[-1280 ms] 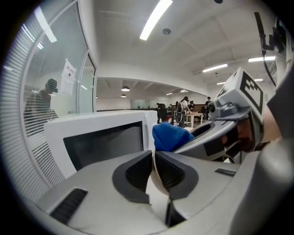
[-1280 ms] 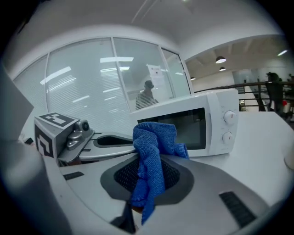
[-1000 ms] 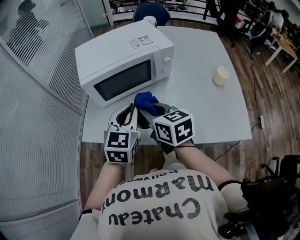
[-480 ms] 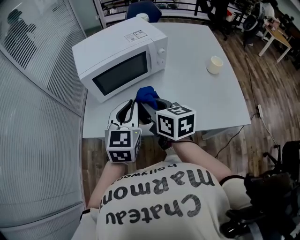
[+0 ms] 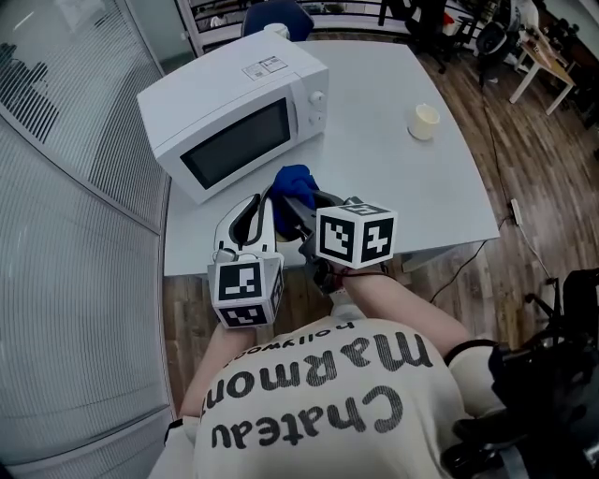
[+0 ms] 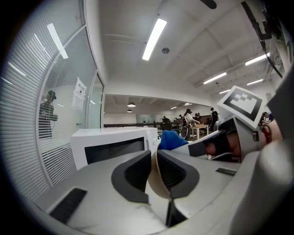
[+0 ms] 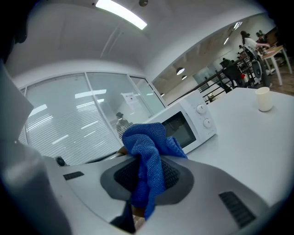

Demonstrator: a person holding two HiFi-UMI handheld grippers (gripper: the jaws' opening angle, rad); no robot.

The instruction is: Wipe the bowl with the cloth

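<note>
In the left gripper view a thin cream bowl rim stands upright between the dark pads of my left gripper, which has just been opening and still touches the rim on both sides. In the head view the left gripper hovers over the table's near edge, and the bowl is mostly hidden there. Just to its right, my right gripper is shut on a blue cloth. The cloth bunches above the jaws of the right gripper and hangs down between the pads. From the left gripper view the cloth shows just past the bowl.
A white microwave with its door shut stands on the white table right behind the grippers. A cream cup sits far right. A blue chair is at the far end. A glass wall with blinds runs along the left.
The right gripper has rolled a little with the cloth still in it. The left gripper has edged up and toward the microwave with the bowl rim between its pads.
</note>
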